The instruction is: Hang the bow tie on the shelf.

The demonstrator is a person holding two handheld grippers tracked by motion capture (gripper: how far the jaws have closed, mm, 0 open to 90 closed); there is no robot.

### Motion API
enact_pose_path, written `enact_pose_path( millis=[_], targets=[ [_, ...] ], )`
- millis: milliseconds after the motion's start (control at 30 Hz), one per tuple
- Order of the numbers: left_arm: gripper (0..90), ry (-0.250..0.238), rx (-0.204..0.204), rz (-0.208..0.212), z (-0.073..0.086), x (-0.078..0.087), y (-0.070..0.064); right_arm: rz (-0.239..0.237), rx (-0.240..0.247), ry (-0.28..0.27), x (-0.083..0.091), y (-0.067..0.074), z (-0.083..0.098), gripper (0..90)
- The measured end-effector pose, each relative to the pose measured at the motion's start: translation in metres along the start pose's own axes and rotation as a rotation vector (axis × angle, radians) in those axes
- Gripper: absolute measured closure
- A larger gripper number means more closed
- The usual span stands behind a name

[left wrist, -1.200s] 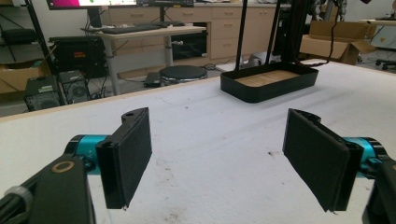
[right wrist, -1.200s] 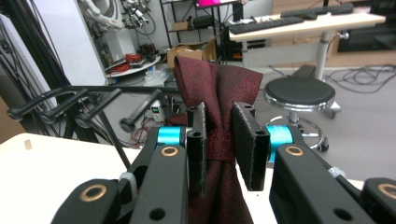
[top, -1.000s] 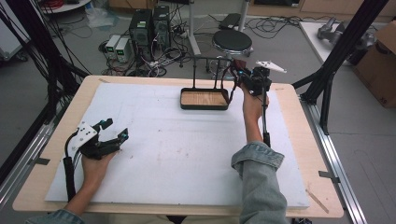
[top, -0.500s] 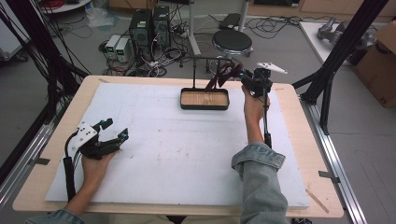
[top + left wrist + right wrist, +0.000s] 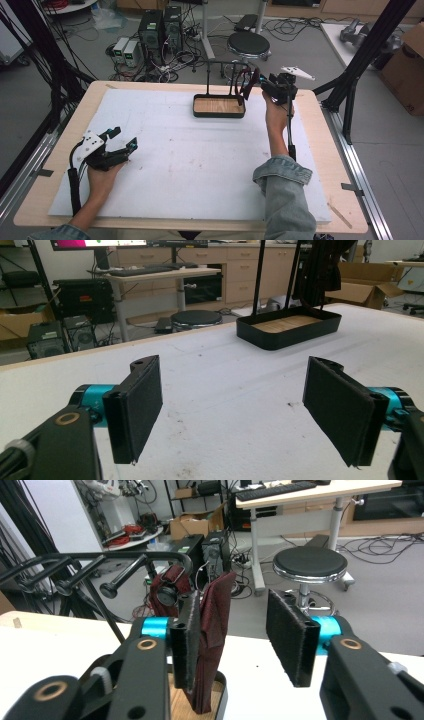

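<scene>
Right jaws: spread wide, nothing pinched; dark red cloth just beside the left-hand pad in right gripper view.
Right gripper (image 5: 259, 85): upper centre-right of high view, raised beside the rack's right end, held by right hand (image 5: 276, 111).
Cloth (image 5: 212, 630): dark red, hanging from rack arm, lower end over the tray's wooden floor.
Rack (image 5: 220, 65): black bar stand, rising from the tray.
Tray (image 5: 219, 114): black rim, wood bottom, upper centre of white mat (image 5: 200, 165).
Left jaws: spread wide, empty, white mat between pads.
Left gripper (image 5: 124, 141): lower left of high view, resting on mat, in left hand (image 5: 102, 177); well apart from tray.
Background: round stool (image 5: 248, 45) top centre, on floor beyond table.
</scene>
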State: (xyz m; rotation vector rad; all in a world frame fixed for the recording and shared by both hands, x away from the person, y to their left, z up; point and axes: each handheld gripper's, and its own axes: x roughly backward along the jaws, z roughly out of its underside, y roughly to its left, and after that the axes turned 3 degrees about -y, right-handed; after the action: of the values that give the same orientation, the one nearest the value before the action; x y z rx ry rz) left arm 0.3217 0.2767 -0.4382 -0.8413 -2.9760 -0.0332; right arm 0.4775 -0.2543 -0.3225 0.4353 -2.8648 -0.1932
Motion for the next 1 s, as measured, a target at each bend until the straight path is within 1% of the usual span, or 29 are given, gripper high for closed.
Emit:
enact_pose_path(
  millis=[33,100,133,167,233,267,300,533,567,633,667,733,767,833,1000],
  targets=[
    [24.0,0.0,0.0,0.0,0.0,0.0,0.0,0.002,0.002,-0.001,0.002,0.0,-0.001,51.5],
    [24.0,0.0,0.0,-0.001,0.0,0.0,0.0,-0.004,0.007,-0.008,0.005,-0.001,-0.002,45.0],
    [24.0,0.0,0.0,-0.001,0.0,0.0,0.0,-0.004,0.007,-0.008,0.005,-0.001,-0.002,45.0],
    [24.1,-0.002,-0.001,-0.002,0.0,0.0,0.0,-0.018,-0.005,-0.007,0.008,-0.003,-0.003,43.8],
    [24.0,0.0,-0.001,-0.002,0.0,0.0,0.0,-0.016,-0.001,-0.011,0.011,-0.004,-0.004,41.9],
    [24.0,-0.003,-0.001,-0.004,0.0,0.0,0.0,-0.018,-0.008,-0.012,0.012,-0.004,-0.005,41.1],
    [24.0,-0.003,-0.001,-0.004,0.0,0.0,0.0,-0.026,-0.008,-0.016,0.013,-0.004,-0.006,39.5],
    [24.1,-0.005,-0.001,-0.006,0.0,-0.001,0.0,-0.038,-0.019,-0.021,0.023,-0.003,-0.01,29.9],
    [24.1,-0.004,-0.002,-0.005,0.0,0.0,0.0,-0.057,-0.021,-0.029,0.026,-0.002,-0.012,27.4],
    [24.1,-0.004,-0.002,-0.004,0.0,0.0,0.0,-0.078,-0.02,-0.035,0.029,-0.001,-0.014,23.3],
    [24.0,-0.005,0.0,-0.003,0.0,-0.001,0.0,-0.084,-0.012,-0.039,0.03,-0.001,-0.015,21.6],
    [24.0,-0.005,0.001,-0.003,0.0,-0.001,0.0,-0.087,-0.01,-0.04,0.032,0.0,-0.016,21.2],
    [24.0,-0.004,0.001,-0.003,0.0,0.0,0.0,-0.104,-0.014,-0.044,0.036,0.002,-0.018,19.6],
    [24.1,-0.005,0.0,-0.004,0.0,-0.001,0.0,-0.117,-0.017,-0.05,0.04,0.003,-0.019,18.4],
    [24.0,-0.004,-0.002,-0.003,0.0,-0.001,0.0,-0.139,-0.012,-0.049,0.051,0.008,-0.024,17.2]
  ],
)
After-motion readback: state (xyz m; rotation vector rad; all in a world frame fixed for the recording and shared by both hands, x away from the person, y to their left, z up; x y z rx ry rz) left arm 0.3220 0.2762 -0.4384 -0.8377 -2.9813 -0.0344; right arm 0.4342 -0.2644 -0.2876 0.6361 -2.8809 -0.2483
